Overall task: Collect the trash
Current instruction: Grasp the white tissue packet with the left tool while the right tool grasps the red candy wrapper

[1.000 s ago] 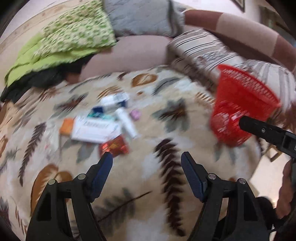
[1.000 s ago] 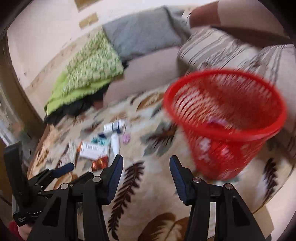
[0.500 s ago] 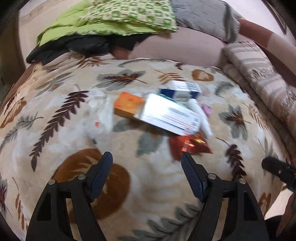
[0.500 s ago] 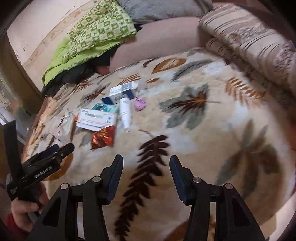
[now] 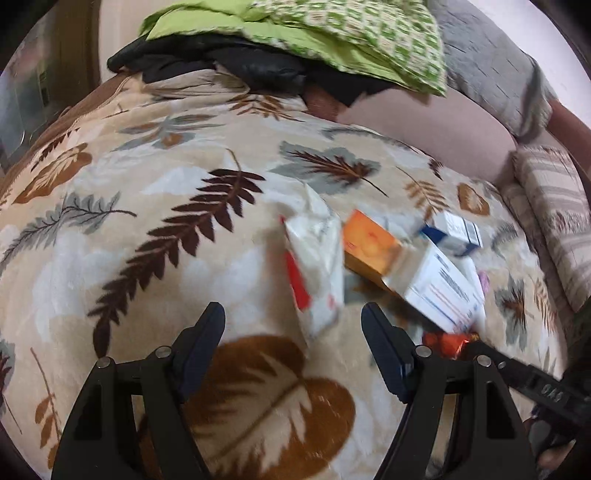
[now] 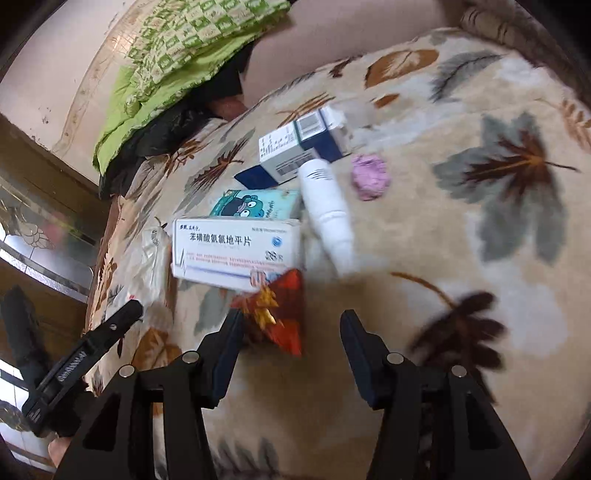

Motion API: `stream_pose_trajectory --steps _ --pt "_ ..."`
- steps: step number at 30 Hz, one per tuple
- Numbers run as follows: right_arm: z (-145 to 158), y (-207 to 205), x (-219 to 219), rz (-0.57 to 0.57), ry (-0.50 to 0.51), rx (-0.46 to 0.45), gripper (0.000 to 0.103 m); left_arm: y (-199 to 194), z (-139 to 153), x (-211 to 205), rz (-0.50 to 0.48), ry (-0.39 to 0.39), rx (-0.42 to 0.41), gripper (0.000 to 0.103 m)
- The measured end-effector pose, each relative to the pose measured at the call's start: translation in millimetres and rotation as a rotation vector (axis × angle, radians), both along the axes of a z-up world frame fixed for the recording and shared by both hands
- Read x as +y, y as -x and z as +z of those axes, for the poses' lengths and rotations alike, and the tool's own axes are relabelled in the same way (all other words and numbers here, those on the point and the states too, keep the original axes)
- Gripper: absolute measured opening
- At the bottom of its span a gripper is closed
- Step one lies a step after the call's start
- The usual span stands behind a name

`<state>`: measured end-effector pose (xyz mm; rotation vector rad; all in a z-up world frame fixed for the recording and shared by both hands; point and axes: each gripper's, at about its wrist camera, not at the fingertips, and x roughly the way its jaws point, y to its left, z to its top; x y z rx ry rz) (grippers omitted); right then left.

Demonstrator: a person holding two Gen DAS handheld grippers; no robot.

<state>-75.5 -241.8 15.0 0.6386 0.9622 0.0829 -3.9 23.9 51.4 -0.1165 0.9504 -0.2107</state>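
Note:
Trash lies in a heap on a leaf-patterned blanket [image 5: 184, 236]. My left gripper [image 5: 293, 321] is open, and the lower end of a crumpled white wrapper [image 5: 317, 266] with red print reaches between its fingertips. Beside the wrapper lie an orange box [image 5: 369, 247] and a white medicine box [image 5: 443, 291]. My right gripper [image 6: 291, 325] is open over a red foil wrapper [image 6: 280, 314], which lies by its left finger without being pressed. Beyond it are the white medicine box [image 6: 236, 251], a teal box [image 6: 255, 205], a white bottle [image 6: 328, 218], a blue-white box [image 6: 303, 144] and a pink crumpled ball [image 6: 369, 177].
A green quilt [image 5: 332, 33] on black clothing [image 5: 251, 70] and a grey pillow [image 5: 491, 70] lie at the back. A striped cushion [image 5: 554, 206] borders the right side. The left gripper's body [image 6: 92, 350] shows in the right wrist view, near a wooden frame [image 6: 37, 177].
Both grippers swung left, away from the red basket, and sank towards the trash heap. The basket has left both views. The jaws stay apart.

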Motion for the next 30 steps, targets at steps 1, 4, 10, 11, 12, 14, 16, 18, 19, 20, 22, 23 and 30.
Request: stream_pose_trajectory --steps 1,4,10,11,12,14,16,18,19,20,22,23,30 --pt "-3 -7 4 0.001 -0.014 -0.003 0.058 -5 0 1 0.016 0.003 0.003 0.075" --pt "-3 -15 12 0.011 0.017 -0.033 0.054 -24 -5 -3 0.032 0.004 0.023 0.075" --pt "9 -7 18 0.056 0.063 -0.100 0.035 -56 -20 -18 0.024 -0.026 0.048 0.073" --pt "12 -4 17 0.053 0.069 -0.110 0.035 -58 -26 -21 0.014 -0.036 0.059 0.067" --pt "16 1 15 0.051 0.081 -0.123 0.035 -58 -30 -23 0.000 -0.035 0.066 0.052" --pt "22 9 15 0.053 0.116 -0.148 0.035 -56 -31 -26 -0.025 -0.019 0.067 0.041" --pt "27 17 15 0.055 0.148 -0.167 0.035 -52 -29 -30 -0.033 -0.043 0.048 0.036" --pt "33 23 15 0.055 0.168 -0.180 0.035 -44 -26 -31 -0.033 -0.050 0.032 0.034" --pt "36 27 15 0.050 0.187 -0.188 0.035 -39 -23 -31 -0.035 -0.050 0.021 0.034" --pt "39 30 16 0.047 0.205 -0.193 0.035 -32 -19 -31 -0.036 -0.051 0.001 0.034" --pt "42 34 15 0.046 0.233 -0.198 0.035 -16 -8 -30 -0.042 -0.056 -0.038 0.034" --pt "43 37 14 0.041 0.248 -0.199 0.035 -4 -1 -29 -0.042 -0.057 -0.069 0.034" --pt "53 66 0 -0.030 0.253 -0.201 0.035 72 24 -58 -0.166 -0.031 -0.171 0.034"
